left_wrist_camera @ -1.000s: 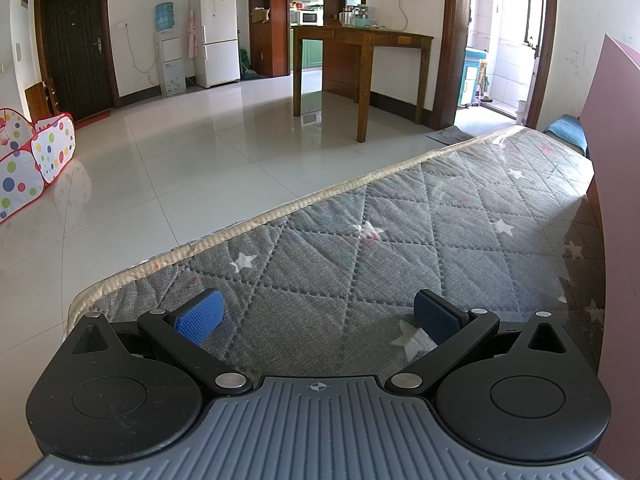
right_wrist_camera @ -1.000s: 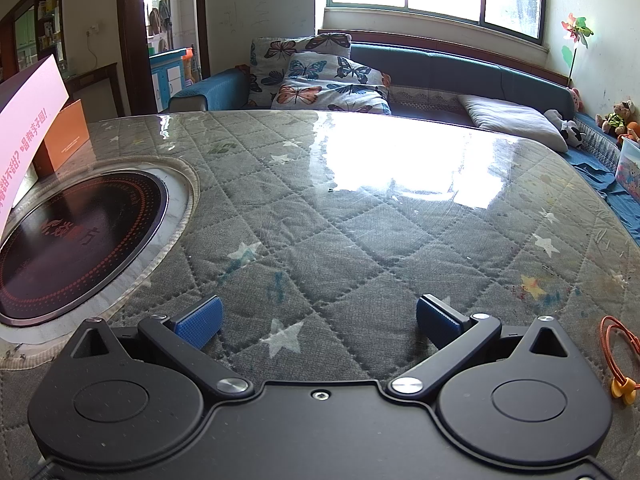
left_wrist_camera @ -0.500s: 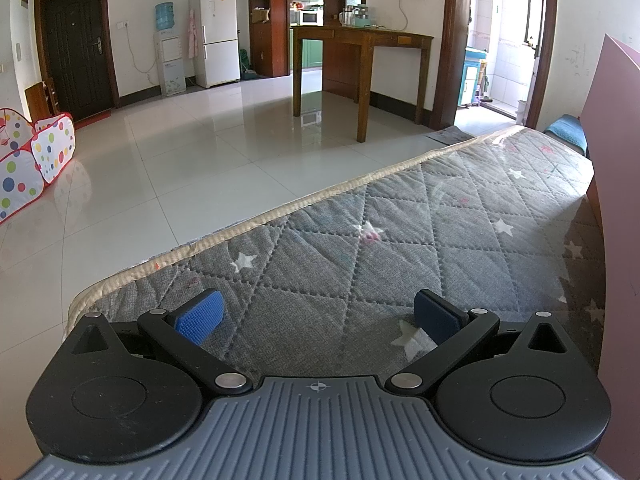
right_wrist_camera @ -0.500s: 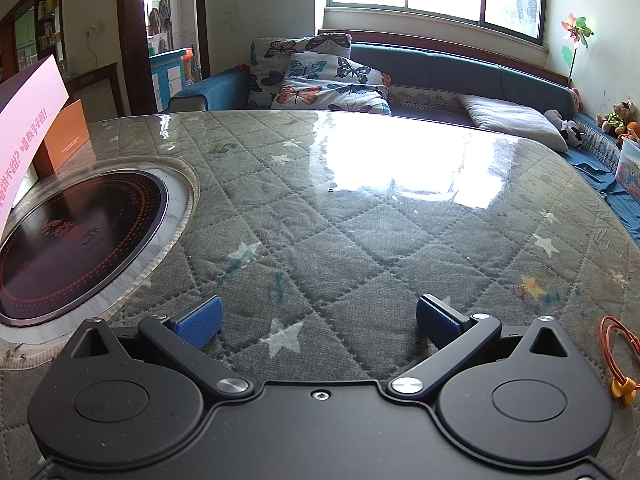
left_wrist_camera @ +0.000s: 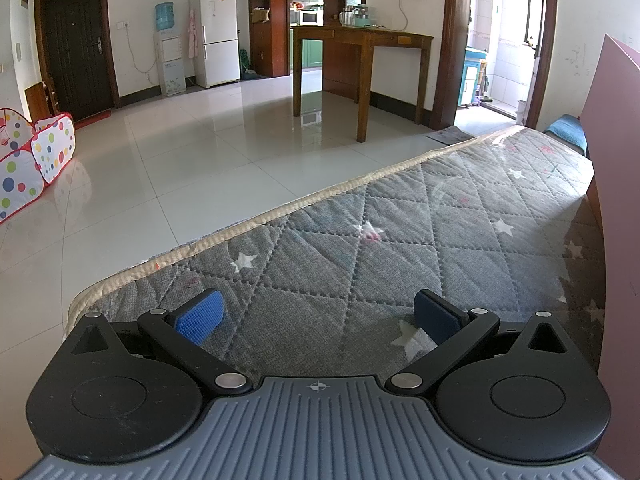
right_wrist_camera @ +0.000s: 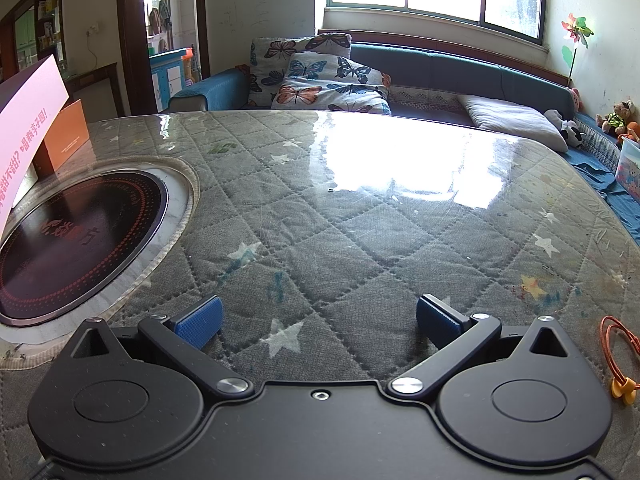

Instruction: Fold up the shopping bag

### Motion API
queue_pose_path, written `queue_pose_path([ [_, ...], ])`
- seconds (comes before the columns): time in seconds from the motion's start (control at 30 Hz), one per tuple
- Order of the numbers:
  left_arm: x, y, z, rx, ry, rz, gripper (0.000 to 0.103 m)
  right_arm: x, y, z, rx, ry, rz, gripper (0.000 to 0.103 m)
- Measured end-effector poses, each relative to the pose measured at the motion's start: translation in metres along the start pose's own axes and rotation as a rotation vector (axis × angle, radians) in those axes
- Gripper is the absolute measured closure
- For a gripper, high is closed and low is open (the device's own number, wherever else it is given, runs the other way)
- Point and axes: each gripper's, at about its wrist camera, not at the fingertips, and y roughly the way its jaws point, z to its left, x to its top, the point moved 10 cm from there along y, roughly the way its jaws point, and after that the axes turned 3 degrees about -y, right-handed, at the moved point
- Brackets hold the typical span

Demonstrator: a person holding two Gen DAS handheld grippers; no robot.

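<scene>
A pink paper shopping bag stands upright at the right edge of the left wrist view, only one flat side showing. In the right wrist view the same pink bag, printed with red characters, rises at the far left. My left gripper rests low over the grey quilted table cover, open, with nothing between its blue pads. My right gripper is also open and empty, low over the cover, with the bag well off to its left.
A round black cooktop is set into the table left of the right gripper. An orange box stands behind the bag. An orange cord loop lies at the right. The table edge drops to tiled floor.
</scene>
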Motion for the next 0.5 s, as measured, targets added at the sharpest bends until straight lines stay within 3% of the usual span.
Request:
queue_pose_path([
  [0.5, 0.0012, 0.0015, 0.0006, 0.0, 0.0, 0.0, 0.0, 0.0, 0.0, 0.0, 0.0, 0.0, 0.0, 0.0],
])
